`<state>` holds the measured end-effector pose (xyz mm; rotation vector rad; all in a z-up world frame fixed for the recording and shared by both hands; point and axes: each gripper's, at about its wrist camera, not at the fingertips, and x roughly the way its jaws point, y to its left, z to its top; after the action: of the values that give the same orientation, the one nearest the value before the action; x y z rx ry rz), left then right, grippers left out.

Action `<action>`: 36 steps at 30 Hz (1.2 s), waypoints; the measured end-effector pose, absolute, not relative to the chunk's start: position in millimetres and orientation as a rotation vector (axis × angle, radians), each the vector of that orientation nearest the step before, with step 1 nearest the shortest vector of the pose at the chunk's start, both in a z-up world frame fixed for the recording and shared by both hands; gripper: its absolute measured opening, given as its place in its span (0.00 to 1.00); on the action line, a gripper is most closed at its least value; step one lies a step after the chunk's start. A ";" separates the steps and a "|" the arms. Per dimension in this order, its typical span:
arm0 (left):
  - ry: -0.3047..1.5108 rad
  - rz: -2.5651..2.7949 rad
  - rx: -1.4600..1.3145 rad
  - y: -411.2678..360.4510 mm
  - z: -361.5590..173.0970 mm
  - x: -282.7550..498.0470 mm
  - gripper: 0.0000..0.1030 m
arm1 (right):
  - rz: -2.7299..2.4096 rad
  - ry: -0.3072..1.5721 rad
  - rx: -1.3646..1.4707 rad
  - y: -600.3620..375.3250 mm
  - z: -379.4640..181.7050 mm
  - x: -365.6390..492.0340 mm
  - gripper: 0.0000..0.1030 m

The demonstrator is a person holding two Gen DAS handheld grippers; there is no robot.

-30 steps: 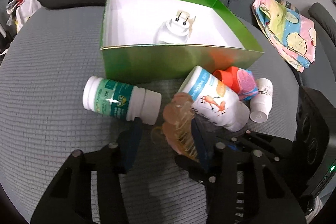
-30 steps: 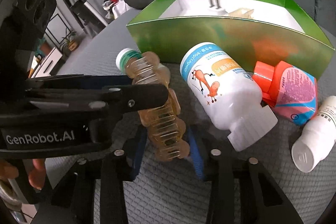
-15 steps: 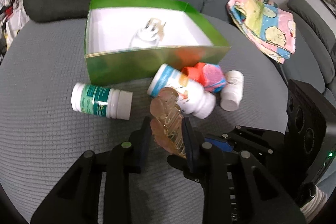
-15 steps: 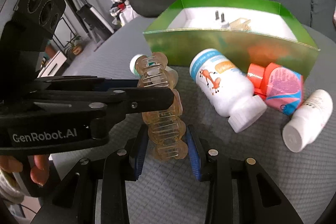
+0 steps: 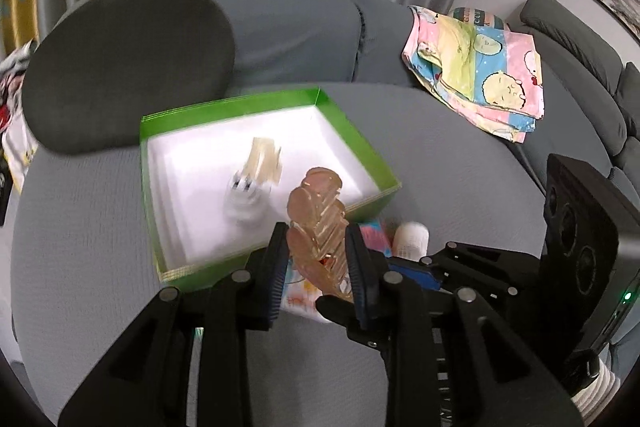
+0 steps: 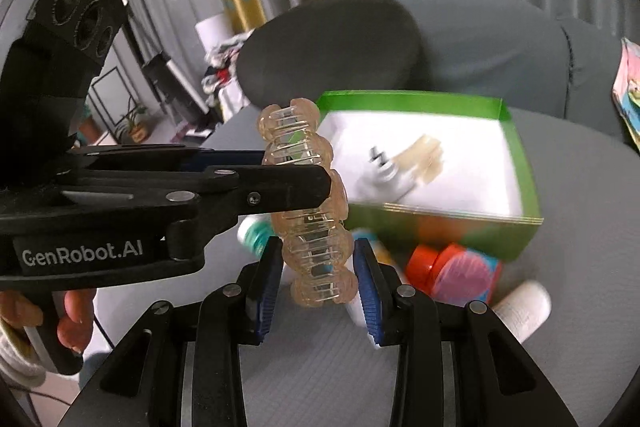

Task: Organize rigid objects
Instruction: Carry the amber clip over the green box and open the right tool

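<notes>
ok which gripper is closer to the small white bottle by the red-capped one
Right. Both clamp the amber hair clip, but the right gripper hangs just left of the white bottle; the left gripper reaches in from farther left.

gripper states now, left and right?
Left gripper: shut on the amber hair claw.
Right gripper: shut on the same hair claw's lower end, held above the green box.
</notes>
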<state>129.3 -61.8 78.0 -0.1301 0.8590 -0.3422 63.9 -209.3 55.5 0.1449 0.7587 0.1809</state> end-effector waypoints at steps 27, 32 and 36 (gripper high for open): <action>0.970 -0.262 -0.265 -60.7 39.5 225.9 0.84 | 0.005 0.876 0.189 -271.8 21.7 151.4 0.47; 0.942 -0.240 -0.233 -56.6 47.6 215.4 0.88 | -0.017 0.855 0.201 -281.5 27.3 132.5 0.48; 0.925 -0.199 -0.190 -52.4 50.7 201.1 0.88 | -0.047 0.842 0.193 -282.4 32.7 119.1 0.49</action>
<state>201.1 -52.4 50.7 -0.1901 0.9250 -0.1991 119.1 -282.4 32.7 0.1929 0.8419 -0.0467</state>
